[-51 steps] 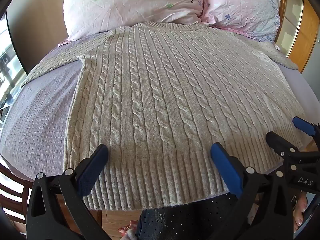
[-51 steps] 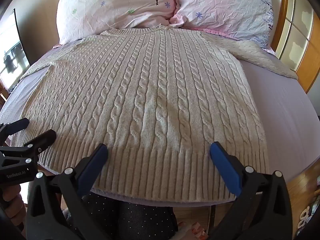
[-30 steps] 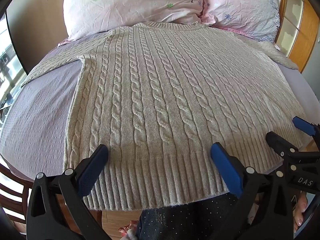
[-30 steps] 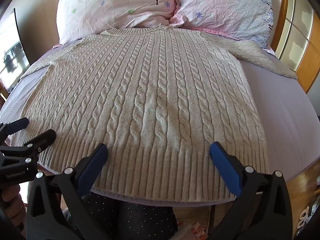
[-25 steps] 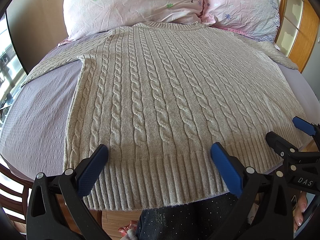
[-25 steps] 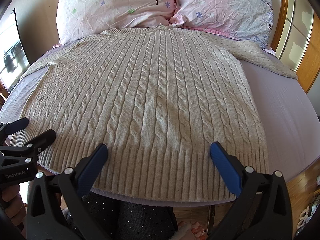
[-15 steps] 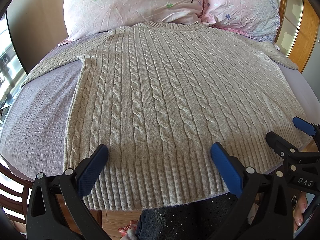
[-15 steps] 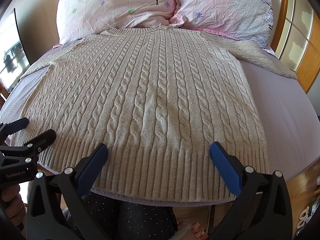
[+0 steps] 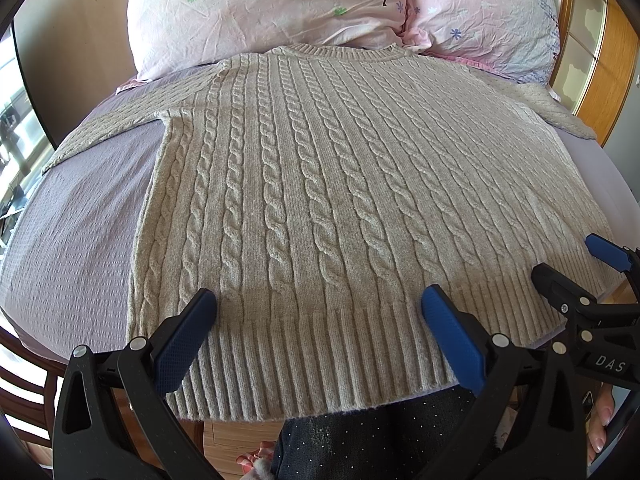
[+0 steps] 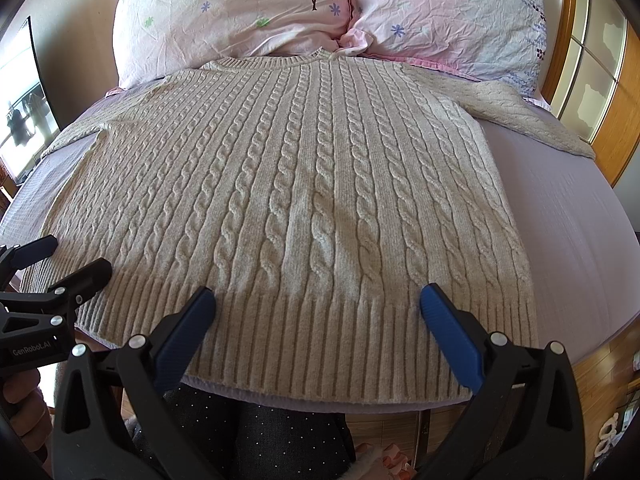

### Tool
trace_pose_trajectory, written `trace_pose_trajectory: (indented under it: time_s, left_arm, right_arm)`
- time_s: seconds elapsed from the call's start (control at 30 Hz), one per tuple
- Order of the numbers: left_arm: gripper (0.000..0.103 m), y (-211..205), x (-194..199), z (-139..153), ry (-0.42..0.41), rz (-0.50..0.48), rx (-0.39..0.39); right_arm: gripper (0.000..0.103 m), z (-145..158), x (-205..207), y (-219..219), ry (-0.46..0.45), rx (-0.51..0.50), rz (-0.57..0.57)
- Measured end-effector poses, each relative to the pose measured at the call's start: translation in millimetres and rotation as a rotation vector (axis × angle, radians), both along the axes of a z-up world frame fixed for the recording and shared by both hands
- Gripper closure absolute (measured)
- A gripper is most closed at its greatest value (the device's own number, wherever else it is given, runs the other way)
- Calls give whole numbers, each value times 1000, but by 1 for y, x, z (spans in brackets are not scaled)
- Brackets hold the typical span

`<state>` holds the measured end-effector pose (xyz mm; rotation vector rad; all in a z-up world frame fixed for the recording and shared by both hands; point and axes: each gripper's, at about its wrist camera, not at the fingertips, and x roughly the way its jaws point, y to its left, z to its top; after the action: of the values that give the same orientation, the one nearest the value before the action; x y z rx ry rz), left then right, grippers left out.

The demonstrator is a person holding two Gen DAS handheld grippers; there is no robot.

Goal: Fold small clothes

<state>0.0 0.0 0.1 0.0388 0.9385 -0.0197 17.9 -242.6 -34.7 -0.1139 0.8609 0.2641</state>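
Two spread grippers, left gripper [image 9: 318, 312] and right gripper [image 10: 318, 312], over one sweater [image 9: 320, 200], two pillows [image 10: 240, 12].

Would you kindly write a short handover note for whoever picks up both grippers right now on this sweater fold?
Left gripper: open, holding nothing, poised over the ribbed hem toward the sweater's left side.
Right gripper: open, holding nothing, poised over the hem toward the right side.
Sweater: beige cable knit, spread flat on the bed, neckline at the pillows, hem at the near edge, both sleeves stretched out sideways.
Done: garment laid out smooth; no fold visible.
Left: everything. Probably bring each sleeve and side in over the body, then fold the hem up toward the neckline.
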Motion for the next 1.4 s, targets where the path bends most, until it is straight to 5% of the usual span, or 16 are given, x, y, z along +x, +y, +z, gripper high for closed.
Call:
trace_pose_trajectory:
  time_s: [1.4]
  left_arm:
    - [1, 0, 0, 0, -3, 0, 0]
  right_arm:
    - [2, -2, -2, 3, -5, -1, 2]
